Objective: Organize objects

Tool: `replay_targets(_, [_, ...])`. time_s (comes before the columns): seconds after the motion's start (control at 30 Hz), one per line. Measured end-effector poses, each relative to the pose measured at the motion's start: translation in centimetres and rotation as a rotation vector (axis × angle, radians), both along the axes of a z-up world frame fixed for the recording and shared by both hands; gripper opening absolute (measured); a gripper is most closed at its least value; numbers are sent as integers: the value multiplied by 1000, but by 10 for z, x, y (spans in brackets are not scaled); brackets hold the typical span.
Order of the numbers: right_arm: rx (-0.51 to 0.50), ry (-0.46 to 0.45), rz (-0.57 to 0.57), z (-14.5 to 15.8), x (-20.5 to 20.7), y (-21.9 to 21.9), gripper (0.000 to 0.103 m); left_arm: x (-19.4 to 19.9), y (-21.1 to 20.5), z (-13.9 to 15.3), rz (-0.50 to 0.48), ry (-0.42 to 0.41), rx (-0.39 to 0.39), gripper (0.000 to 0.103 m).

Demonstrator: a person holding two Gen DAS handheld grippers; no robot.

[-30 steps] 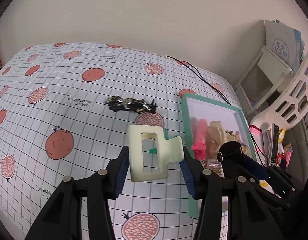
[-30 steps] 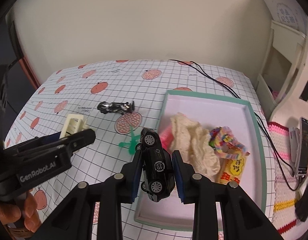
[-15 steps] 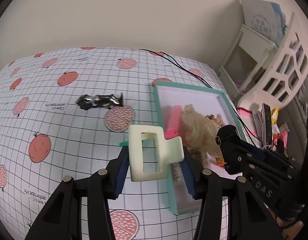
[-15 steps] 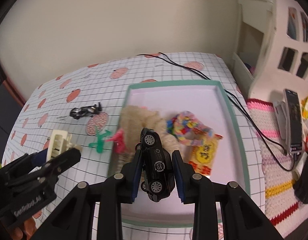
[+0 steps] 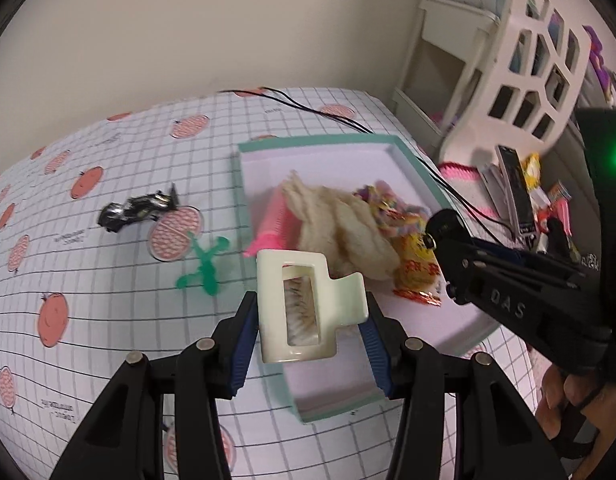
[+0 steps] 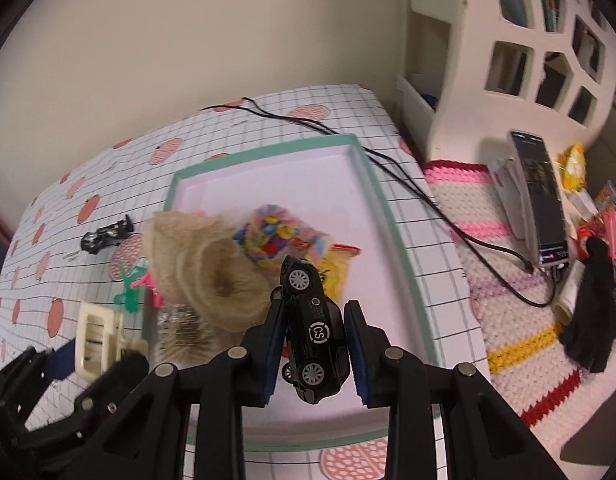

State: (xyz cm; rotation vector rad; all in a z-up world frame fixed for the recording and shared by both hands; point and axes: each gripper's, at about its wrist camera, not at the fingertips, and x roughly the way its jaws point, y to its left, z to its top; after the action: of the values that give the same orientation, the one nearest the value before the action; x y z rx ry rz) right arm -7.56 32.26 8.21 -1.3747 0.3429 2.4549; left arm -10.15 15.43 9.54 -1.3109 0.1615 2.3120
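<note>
Left gripper [image 5: 308, 320] pinching 1 cream hair claw [image 5: 304, 304], right gripper [image 6: 313, 344] pinching 1 black toy car [image 6: 313, 328], both over the teal tray [image 6: 403, 280]; beyond, on surface [image 5: 88, 288], 1 green clip [image 5: 204, 266], 1 dark toy car [image 5: 138, 210].

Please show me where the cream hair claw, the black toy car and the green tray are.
cream hair claw [image 5: 308, 304], left wrist view, its frame.
black toy car [image 6: 315, 328], right wrist view, its roof.
green tray [image 6: 391, 236], right wrist view, its right rim.

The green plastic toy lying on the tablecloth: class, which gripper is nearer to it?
Left. The left gripper, holding the cream hair clip, hangs just beside the green toy at the tray's left edge. The right gripper, holding the black toy car, is over the tray interior, farther away.
</note>
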Motion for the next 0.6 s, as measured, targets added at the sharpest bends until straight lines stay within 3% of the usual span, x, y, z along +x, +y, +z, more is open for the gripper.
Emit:
replay_targets(0.23, [-1, -41, -50, -10, 4, 13, 32, 9, 19, -11, -38, -42, -16, 51])
replay_targets(0.43, [-13, -76, -64, -18, 5, 17, 32, 12, 33, -28, -87, -84, -81, 51])
replay_targets(0.6, [-11, -107, -56, -23, 4, 14, 32, 12, 34, -36, -98, -130, -75, 51])
